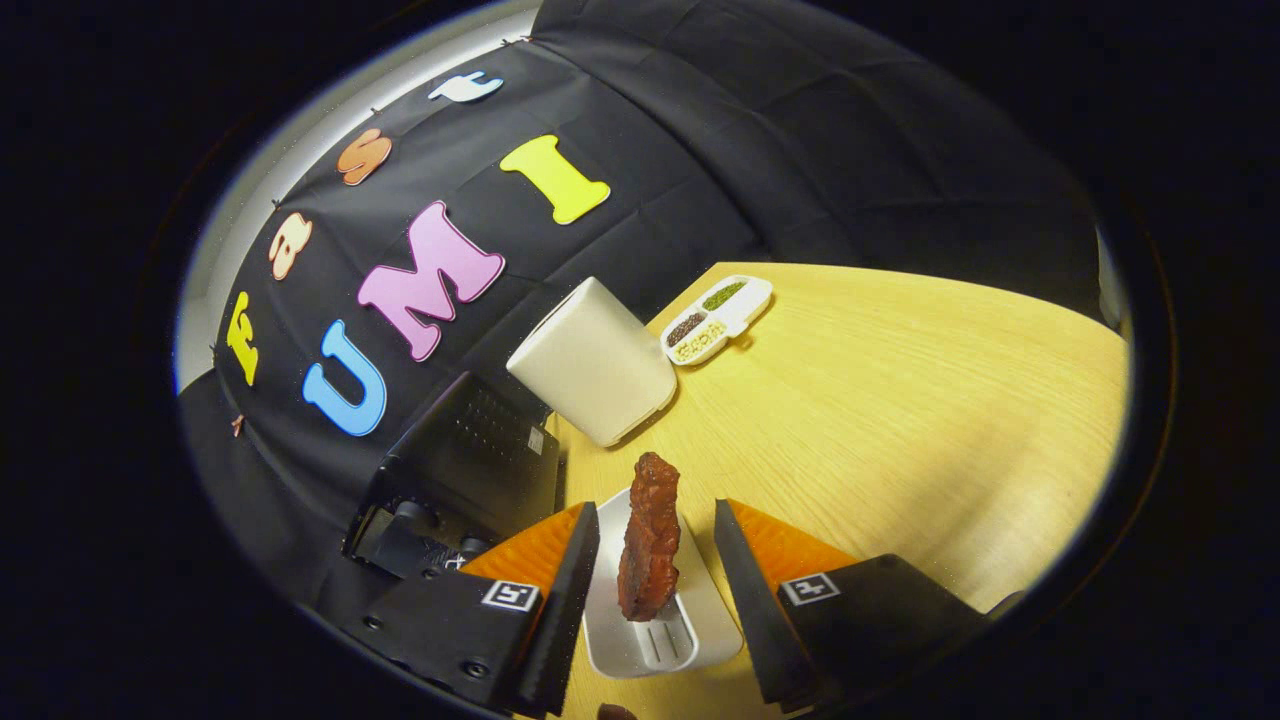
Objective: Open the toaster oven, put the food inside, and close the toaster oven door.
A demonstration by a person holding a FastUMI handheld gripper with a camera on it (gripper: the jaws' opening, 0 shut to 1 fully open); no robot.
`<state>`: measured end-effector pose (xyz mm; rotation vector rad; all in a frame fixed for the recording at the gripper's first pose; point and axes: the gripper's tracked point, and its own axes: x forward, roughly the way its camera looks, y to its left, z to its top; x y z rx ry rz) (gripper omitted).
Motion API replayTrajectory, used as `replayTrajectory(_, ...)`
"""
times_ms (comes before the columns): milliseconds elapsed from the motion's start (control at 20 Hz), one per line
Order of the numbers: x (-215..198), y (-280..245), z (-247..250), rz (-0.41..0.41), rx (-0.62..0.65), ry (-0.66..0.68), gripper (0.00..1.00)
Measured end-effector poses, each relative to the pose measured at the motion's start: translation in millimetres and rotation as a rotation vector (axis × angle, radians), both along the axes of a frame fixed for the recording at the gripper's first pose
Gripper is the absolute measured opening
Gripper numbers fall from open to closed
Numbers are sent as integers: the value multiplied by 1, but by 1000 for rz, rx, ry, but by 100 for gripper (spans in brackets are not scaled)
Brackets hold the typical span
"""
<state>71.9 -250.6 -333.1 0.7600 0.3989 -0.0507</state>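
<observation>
Gripper: the gripper (655, 560) hangs over the table with its fingers spread wide; neither finger touches anything.
Food: a dark reddish-brown strip of meat (649, 540) lies between the two fingers, lengthwise along them, on a small white tray (690, 625).
Tray: it sits on the wooden table (900, 420), its slotted near end towards the gripper; the meat covers most of its length.
Toaster oven: a black toaster oven (465, 465) stands to the left, just beyond the left finger, against the black cloth wall; whether its door is open cannot be told from this angle.
Other items: a cream box-shaped container (595, 360) stands beyond the meat, and farther right a white divided dish (718, 318) holds seeds or grains.
Handling, judged: the meat looks light, lumpy and somewhat soft, with a possibly greasy surface; a firm squeeze may dent it, a loose one may let it slip.
Where to hold, judged: across the narrow width near mid-length, so that neither end droops or swings.
Task stage, judged: the food is not yet lifted or placed inside.
</observation>
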Motion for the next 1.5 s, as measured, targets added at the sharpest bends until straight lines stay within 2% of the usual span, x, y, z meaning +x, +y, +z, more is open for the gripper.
replayTrajectory(100,5,1,-5,2,8,9,59)
replayTrajectory(250,6,4,3,6,33,-16,22)
replayTrajectory(450,8,4,14,-9,46,-31,16)
replayTrajectory(550,8,2,26,-23,34,-53,16)
replayTrajectory(850,-4,10,94,-126,80,-152,15)
replayTrajectory(1050,-22,71,124,-183,175,-179,16)
replayTrajectory(1350,-32,209,128,-137,284,-134,15)
replayTrajectory(1500,-28,258,122,-139,347,-126,15)
